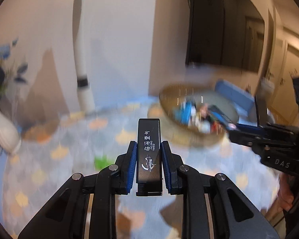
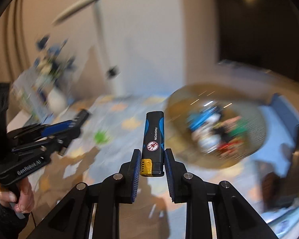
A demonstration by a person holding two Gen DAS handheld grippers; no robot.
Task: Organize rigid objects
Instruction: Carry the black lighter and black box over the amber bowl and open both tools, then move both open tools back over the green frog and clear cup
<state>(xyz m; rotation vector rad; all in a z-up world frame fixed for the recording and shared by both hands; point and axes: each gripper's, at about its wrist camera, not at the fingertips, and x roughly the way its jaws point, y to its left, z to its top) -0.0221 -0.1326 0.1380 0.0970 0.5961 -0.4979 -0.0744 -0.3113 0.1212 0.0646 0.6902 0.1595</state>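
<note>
While clamped in jaws, two lighters [image 1: 149, 155].

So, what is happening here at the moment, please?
A person holds a gripper in each hand, and each grips a lighter. The left gripper is shut on a black lighter with white characters. The right gripper is shut on a black and blue lighter with a gold top. Both are held above the patterned tablecloth. Nearby stands a round basket, already holding small things. The background is blurred.

Black lighter [image 1: 149, 155] and blue-black lighter [image 2: 153, 142] (gold-capped) held upright.
</note>
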